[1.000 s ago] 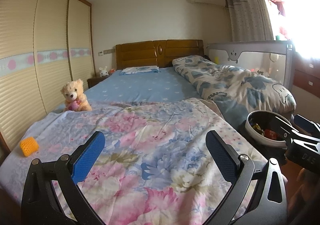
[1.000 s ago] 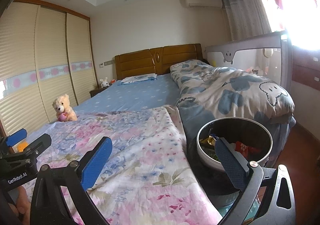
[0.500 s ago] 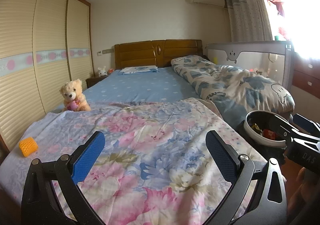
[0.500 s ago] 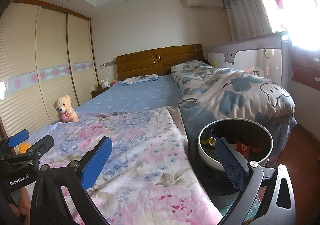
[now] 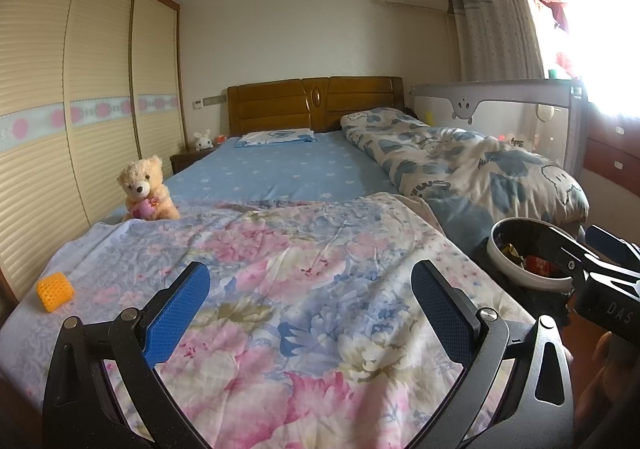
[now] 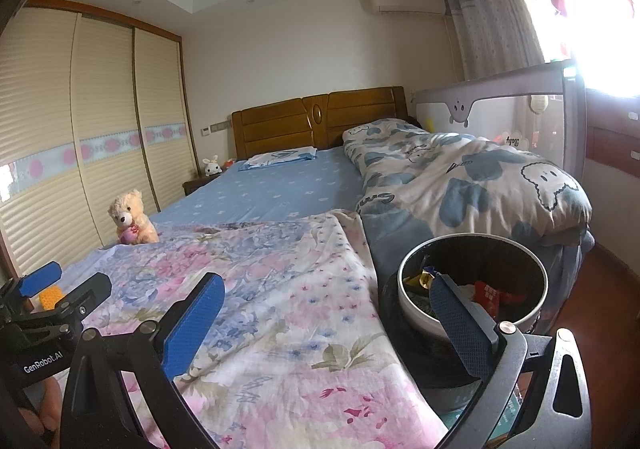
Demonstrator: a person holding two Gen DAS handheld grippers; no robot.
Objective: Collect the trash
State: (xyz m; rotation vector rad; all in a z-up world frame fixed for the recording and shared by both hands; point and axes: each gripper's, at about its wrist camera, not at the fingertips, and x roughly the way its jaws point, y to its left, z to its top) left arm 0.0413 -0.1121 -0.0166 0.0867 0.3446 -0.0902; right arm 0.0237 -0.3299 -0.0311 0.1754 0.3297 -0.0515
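Now both tools gape wide and empty: the left gripper point(image 5: 308, 309) hangs over the floral quilt point(image 5: 280, 269), the right gripper point(image 6: 326, 315) beside it near the trash bin point(image 6: 532, 309) holding wrappers. Well left, an orange mesh piece point(image 5: 55, 291) lies on the quilt near a teddy bear point(image 5: 146, 189).

Both wrist views face the headboard point(image 5: 316, 103) from the bed's foot

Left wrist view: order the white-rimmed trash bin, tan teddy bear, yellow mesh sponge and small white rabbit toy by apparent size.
1. White-rimmed trash bin, partly hidden by the right gripper.
2. Tan teddy bear.
3. Yellow mesh sponge.
4. Small white rabbit toy, farthest away, so true size is unsure.
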